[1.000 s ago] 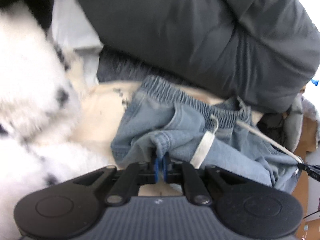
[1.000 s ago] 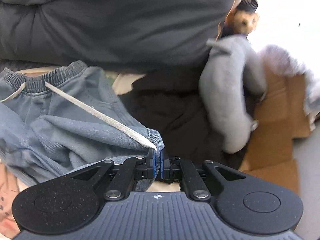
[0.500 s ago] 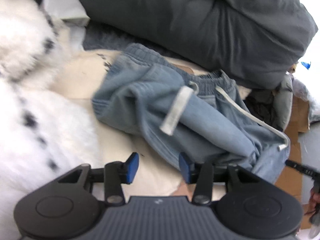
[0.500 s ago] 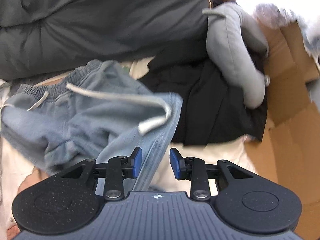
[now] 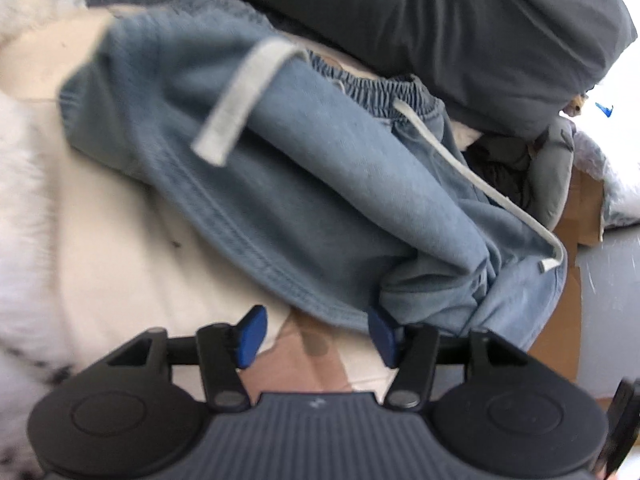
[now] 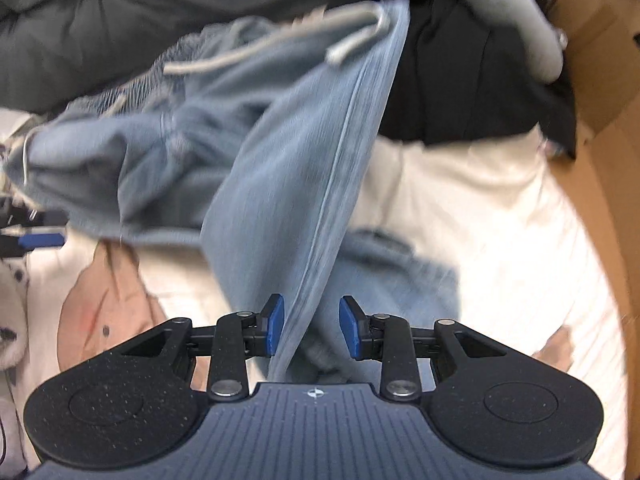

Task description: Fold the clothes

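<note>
Light blue shorts (image 5: pixel 328 200) with an elastic waistband and a white drawstring (image 5: pixel 472 176) lie crumpled on the cream bedding. My left gripper (image 5: pixel 316 334) hovers just short of their near hem. Its jaws are opening, with only bedding between them, and the right blue pad sits close against the hem. In the right wrist view, a loose fold of the shorts (image 6: pixel 312 184) trails down between the fingers of my right gripper (image 6: pixel 312 330). That gripper stands open, and its pads are not pressing the cloth.
A dark grey duvet (image 5: pixel 440 20) lies behind the shorts. To the right are a black garment (image 6: pixel 472 80), a grey plush toy (image 6: pixel 516 24) and a cardboard box wall (image 6: pixel 608 92). A white fluffy spotted blanket (image 5: pixel 24 208) lies on the left, over the cream printed sheet (image 6: pixel 480 220).
Both grippers were shut on the shorts' hems a second ago. Both have opened and let go, and the shorts have dropped onto the bedding. Both cameras have tipped downward.
</note>
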